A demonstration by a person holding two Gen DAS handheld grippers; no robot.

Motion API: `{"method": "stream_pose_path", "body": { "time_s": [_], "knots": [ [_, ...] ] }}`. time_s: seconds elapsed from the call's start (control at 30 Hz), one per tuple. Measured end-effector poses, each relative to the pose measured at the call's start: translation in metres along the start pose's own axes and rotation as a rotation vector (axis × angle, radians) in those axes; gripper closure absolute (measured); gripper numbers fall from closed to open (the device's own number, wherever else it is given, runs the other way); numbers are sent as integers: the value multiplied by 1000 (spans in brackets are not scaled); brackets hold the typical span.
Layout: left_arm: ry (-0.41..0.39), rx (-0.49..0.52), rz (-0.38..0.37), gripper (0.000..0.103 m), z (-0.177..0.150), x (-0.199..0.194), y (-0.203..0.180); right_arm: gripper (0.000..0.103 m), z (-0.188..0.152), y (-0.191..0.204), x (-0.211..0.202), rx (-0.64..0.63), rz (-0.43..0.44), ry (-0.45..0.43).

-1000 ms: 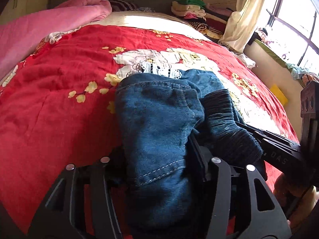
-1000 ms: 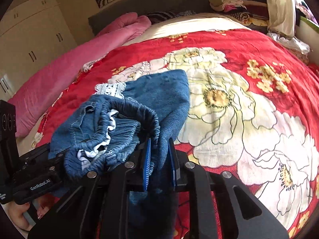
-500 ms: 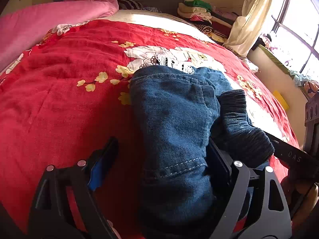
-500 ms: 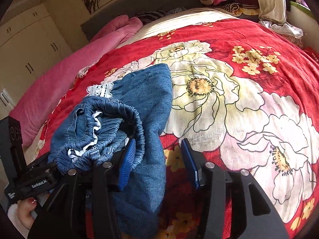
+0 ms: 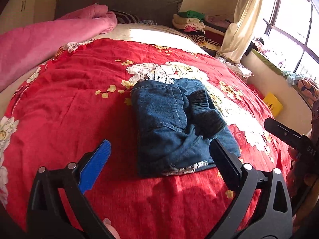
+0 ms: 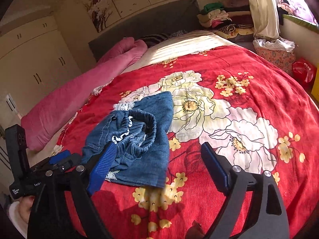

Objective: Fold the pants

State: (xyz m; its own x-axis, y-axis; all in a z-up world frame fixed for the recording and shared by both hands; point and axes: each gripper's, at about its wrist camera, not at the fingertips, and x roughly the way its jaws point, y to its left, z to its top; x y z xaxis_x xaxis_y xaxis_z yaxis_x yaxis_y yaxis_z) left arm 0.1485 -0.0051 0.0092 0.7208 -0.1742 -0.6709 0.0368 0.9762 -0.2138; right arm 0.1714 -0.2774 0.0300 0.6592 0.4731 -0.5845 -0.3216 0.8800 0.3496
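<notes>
Small blue denim pants (image 5: pixel 175 125) with an elastic waistband and white lace trim lie folded in a bundle on the red flowered bedspread (image 5: pixel 79 109). They also show in the right wrist view (image 6: pixel 139 139), waistband bunched on top. My left gripper (image 5: pixel 159 155) is open and empty, just short of the near edge of the pants. My right gripper (image 6: pixel 157 157) is open and empty, its left finger (image 6: pixel 103 165) over the near edge of the bundle. The left gripper's body shows in the right wrist view (image 6: pixel 39 171).
A pink quilt (image 5: pixel 39 39) lies rolled along the bed's left side. A grey headboard (image 5: pixel 119 2) and stacked clothes (image 5: pixel 191 22) are at the back. A curtain (image 5: pixel 239 29), a window and a yellow box (image 5: pixel 273 103) are on the right.
Both grippers let go of the pants, opened wide and pulled back toward me. The pants dropped onto the bedspread as a folded bundle.
</notes>
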Motion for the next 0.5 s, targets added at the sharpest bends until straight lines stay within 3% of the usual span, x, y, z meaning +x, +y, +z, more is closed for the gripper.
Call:
{"method": "stream_pose_path", "body": {
  "time_s": [0.13,0.5],
  "knots": [
    [-23,18,8,10,-8,-24,-4,5,-11,12,-23,-34,-6,-17],
    [-21,23,32,10,-51,-59,3,5,-50,40,-51,-90,-28,1]
  ]
}}
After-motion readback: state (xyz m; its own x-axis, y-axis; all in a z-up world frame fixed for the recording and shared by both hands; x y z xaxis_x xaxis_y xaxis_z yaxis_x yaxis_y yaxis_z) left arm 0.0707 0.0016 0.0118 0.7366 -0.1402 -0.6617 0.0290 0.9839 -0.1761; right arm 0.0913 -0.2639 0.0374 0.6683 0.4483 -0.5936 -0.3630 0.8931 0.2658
